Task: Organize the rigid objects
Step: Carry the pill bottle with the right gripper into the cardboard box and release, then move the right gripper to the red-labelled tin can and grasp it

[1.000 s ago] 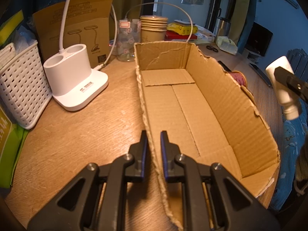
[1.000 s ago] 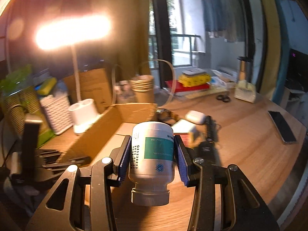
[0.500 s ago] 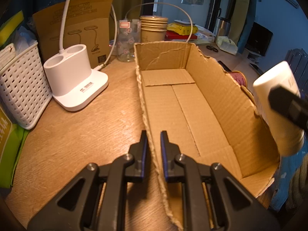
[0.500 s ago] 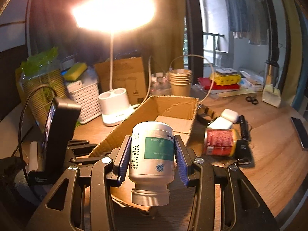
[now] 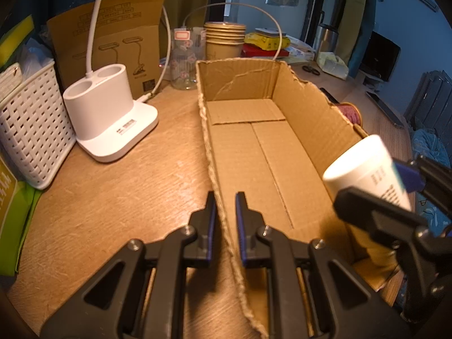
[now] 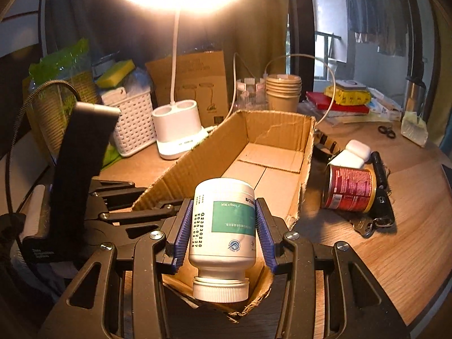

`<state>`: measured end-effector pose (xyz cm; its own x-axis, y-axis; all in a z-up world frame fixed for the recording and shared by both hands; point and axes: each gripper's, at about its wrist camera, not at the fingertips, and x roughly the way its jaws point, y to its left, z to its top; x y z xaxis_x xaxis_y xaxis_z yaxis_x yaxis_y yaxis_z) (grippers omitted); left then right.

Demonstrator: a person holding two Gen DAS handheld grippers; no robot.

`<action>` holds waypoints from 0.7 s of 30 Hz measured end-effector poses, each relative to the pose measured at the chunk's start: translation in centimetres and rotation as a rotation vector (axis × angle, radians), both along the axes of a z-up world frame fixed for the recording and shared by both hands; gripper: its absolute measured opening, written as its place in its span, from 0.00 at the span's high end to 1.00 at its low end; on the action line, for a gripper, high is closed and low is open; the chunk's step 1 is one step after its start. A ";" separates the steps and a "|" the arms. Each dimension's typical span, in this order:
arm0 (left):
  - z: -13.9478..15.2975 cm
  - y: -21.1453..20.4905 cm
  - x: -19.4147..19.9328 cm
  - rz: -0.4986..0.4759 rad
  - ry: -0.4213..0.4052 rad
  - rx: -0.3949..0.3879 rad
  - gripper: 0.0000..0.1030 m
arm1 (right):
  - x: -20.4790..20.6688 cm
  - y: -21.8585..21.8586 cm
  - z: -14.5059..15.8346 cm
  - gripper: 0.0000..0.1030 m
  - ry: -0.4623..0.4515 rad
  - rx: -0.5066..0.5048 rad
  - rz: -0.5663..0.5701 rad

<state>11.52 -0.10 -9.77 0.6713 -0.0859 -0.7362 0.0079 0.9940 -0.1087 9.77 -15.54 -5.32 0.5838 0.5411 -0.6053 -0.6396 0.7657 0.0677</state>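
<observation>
The right gripper [image 6: 223, 227] is pinched on a white bottle [image 6: 223, 220], which is held with its cap down, over the near end of the box [image 6: 271, 158]. The left gripper [image 5: 226, 220] is pressed tight on the box's side wall [image 5: 223, 226], so the box is kept in place. The box is empty inside.

The bottle is smooth and round, so it could be let slip if the grip is loosened too high up. It could then bounce or roll. The near end of the box is torn and low, so the bottle could be knocked out there. A can [image 6: 349, 189] is lying on the table [image 6: 409, 240] just beside the box and could be bumped.
</observation>
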 end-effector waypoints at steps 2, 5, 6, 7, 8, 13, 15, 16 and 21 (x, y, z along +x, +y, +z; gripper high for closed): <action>0.0 -0.1 0.0 0.002 -0.001 0.002 0.87 | 0.2 -0.1 -0.2 0.56 0.011 -0.001 -0.004; 0.0 -0.1 -0.1 0.001 -0.002 0.004 0.87 | 0.4 -0.2 -0.4 0.56 0.024 -0.004 -0.005; 0.1 -0.1 -0.1 0.002 -0.003 0.003 0.87 | 0.4 -0.1 -0.4 0.56 0.023 -0.006 -0.003; 0.0 -0.2 0.0 0.002 0.000 0.004 0.87 | 0.3 -0.1 -0.4 0.56 0.021 -0.005 -0.001; 0.0 -0.2 0.0 0.002 -0.001 0.003 0.87 | 0.3 -0.1 -0.3 0.56 0.021 -0.005 0.002; -0.1 -0.2 0.0 0.002 -0.003 0.003 0.87 | 0.3 -0.2 -0.3 0.56 0.022 -0.004 0.003; -0.1 -0.2 0.0 0.002 -0.002 0.003 0.87 | 0.2 -0.4 -0.1 0.56 0.014 0.004 0.002; -0.1 -0.2 0.1 0.002 -0.002 0.003 0.87 | 0.1 -0.5 0.1 0.56 0.011 0.007 0.002; -0.1 -0.2 0.0 0.002 -0.003 0.003 0.87 | -0.1 -1.8 1.3 0.56 -0.026 0.040 -0.021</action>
<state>11.53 -0.28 -9.84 0.6737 -0.0820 -0.7344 0.0060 0.9944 -0.1056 9.68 -17.35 -3.99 0.6106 0.5519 -0.5679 -0.6253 0.7761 0.0819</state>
